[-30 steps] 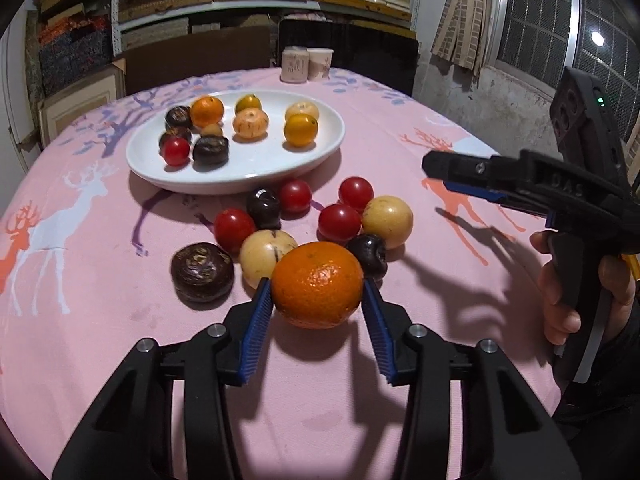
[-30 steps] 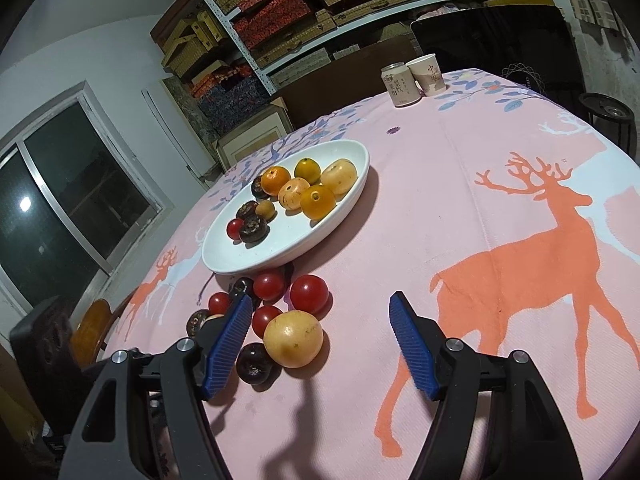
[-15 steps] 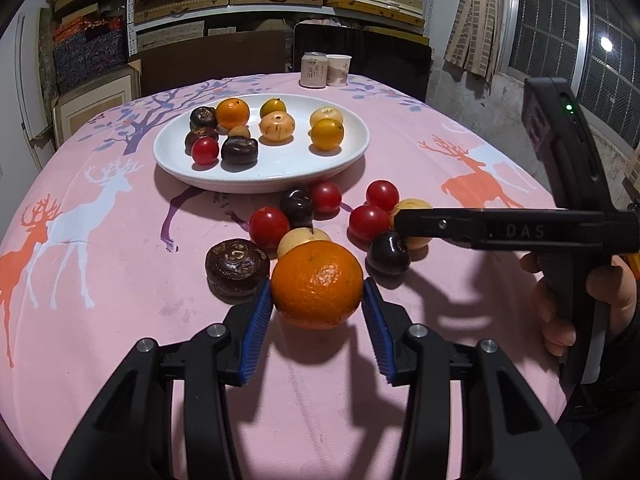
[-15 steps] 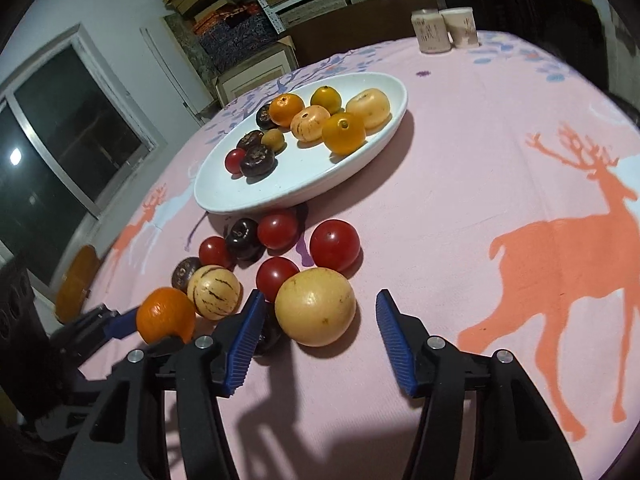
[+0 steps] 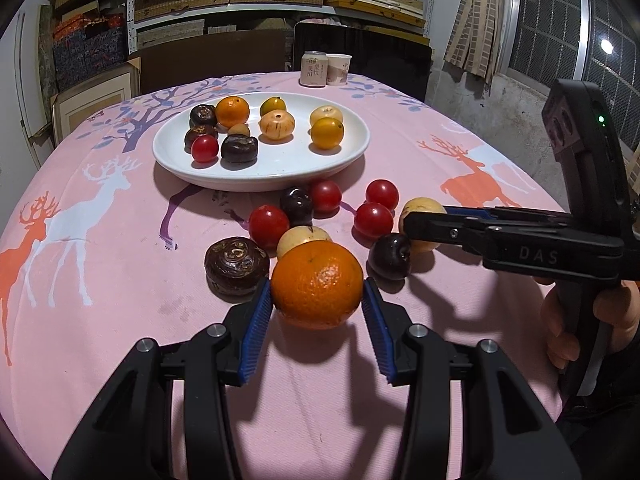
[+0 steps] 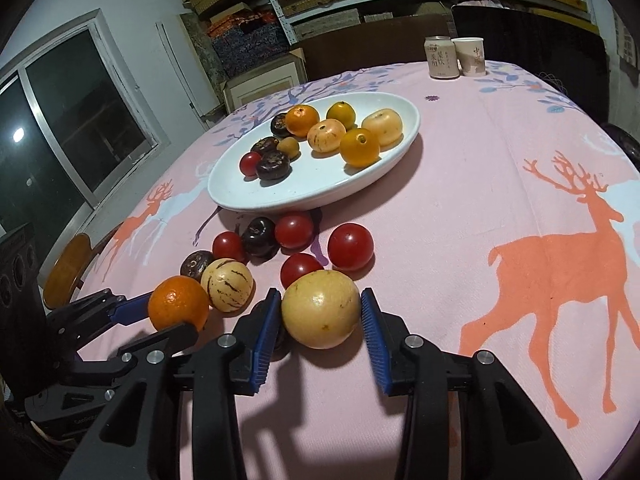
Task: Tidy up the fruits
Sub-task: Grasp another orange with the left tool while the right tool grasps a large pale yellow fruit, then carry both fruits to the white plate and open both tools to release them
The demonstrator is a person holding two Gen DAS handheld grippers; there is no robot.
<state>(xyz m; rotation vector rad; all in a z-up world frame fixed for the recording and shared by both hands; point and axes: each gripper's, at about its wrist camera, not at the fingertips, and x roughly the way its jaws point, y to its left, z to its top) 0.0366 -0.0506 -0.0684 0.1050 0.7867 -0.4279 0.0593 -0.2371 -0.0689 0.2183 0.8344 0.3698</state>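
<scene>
The left gripper point(image 5: 318, 312) holds the orange point(image 5: 317, 283) between its blue pads, lifted just clear of the cloth point(image 5: 120, 280) judging by the shadow beneath it. The right gripper point(image 6: 320, 326) has its jaws narrowed around the yellow fruit point(image 6: 321, 309); the pads sit right at its sides, but I cannot tell whether they are pressing it or merely bracketing it, and it seems to rest on the cloth. The plate point(image 5: 280, 168) lies beyond both, already carrying a number of fruits, with a loose cluster between it and the grippers: red tomatoes point(image 5: 373, 220), a dark plum point(image 5: 390, 256), a brown fruit point(image 5: 236, 265) and a striped melon point(image 6: 227, 286). The main risk is slip: both fruits are round and smooth, gripped near their widest part, so a tilt or a jerk on the way to the plate could roll either one out. If the right jaws close off-centre, the yellow fruit could squirt forward into the tomatoes and scatter them, perhaps off the table edge. The two grippers are near each other, so crossing paths toward the plate could bring a collision. Dropping the orange from height could knock fruit already on the plate over its shallow rim.
</scene>
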